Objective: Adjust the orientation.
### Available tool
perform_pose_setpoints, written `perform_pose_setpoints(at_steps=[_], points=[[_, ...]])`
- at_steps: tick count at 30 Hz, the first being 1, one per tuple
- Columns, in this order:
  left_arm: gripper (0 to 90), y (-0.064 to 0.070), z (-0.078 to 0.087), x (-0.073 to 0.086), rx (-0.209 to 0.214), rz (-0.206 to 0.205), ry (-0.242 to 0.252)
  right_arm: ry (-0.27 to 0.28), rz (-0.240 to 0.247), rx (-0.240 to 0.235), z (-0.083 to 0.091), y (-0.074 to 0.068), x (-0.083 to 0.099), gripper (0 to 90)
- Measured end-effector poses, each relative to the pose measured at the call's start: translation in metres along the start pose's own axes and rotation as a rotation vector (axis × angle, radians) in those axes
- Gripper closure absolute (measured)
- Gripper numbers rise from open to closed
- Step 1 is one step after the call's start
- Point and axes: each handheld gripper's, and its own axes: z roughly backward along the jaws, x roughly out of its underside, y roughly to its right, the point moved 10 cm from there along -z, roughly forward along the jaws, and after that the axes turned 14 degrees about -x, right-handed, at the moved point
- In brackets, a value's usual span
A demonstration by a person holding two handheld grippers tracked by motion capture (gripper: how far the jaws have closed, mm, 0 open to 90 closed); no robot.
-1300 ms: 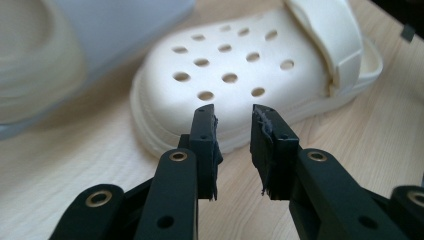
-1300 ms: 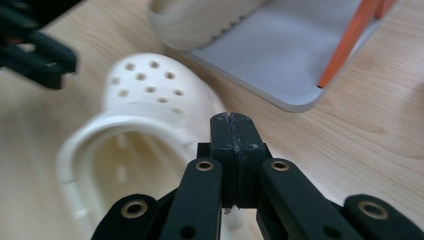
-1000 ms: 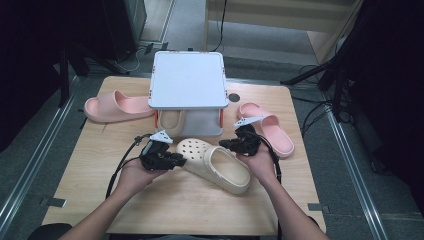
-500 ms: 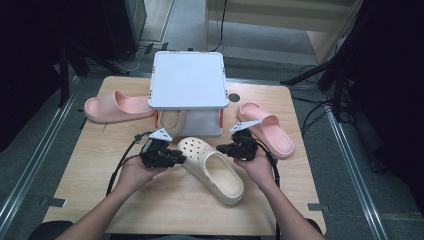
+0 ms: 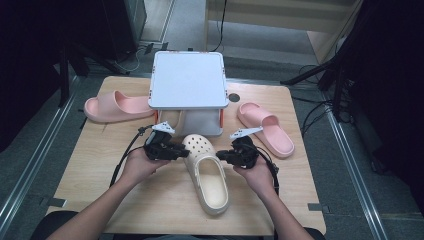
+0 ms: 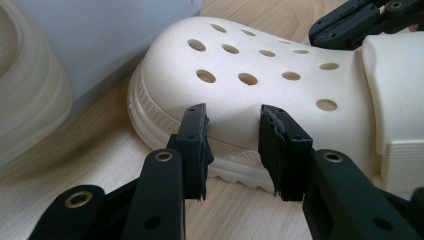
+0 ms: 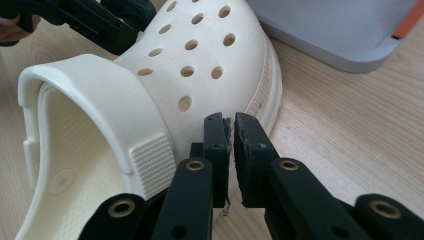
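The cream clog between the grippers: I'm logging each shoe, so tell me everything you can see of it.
The cream clog looks like soft matte foam: a rounded toe with round holes, a ribbed sole edge, a strap with a textured patch. It lies sole-down on the wooden table, toe toward the white stand. The left gripper, open, meets one side; the right gripper, nearly shut, meets the other.

Clog (image 5: 207,172) mid-table, before box (image 5: 188,82); slides left (image 5: 116,106), right (image 5: 266,127); grippers flank clog.

A lab: wooden table (image 5: 125,200) amid tripods (image 5: 340,65) (cables trailing).
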Motion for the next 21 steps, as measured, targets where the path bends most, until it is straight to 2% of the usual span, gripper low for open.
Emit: perform_pose_setpoints(at_steps=[3,7,9,13,15,18,21], points=[[63.7,0.000,-0.003,-0.003,0.015,0.003,0.005,0.018,-0.019,0.006,0.002,0.001,0.002,85.0],[62.4,-0.001,-0.006,-0.007,0.017,-0.026,-0.013,0.031,-0.018,0.037,0.003,-0.001,0.004,85.9],[62.8,-0.001,-0.007,-0.009,0.008,-0.041,-0.007,0.033,-0.019,0.041,0.004,-0.002,0.006,85.4],[64.1,-0.001,-0.011,-0.013,0.028,-0.020,-0.008,0.051,-0.048,0.029,0.007,-0.001,0.009,81.2],[63.8,-0.001,-0.012,-0.015,0.029,-0.026,-0.013,0.065,-0.060,0.023,0.008,0.001,0.010,80.3],[63.0,-0.003,-0.010,-0.018,0.005,-0.036,-0.006,0.069,-0.058,0.038,0.010,0.000,0.011,75.4],[61.1,-0.002,-0.006,-0.022,0.017,-0.027,0.001,0.083,-0.045,0.068,0.015,0.000,0.010,68.8]])
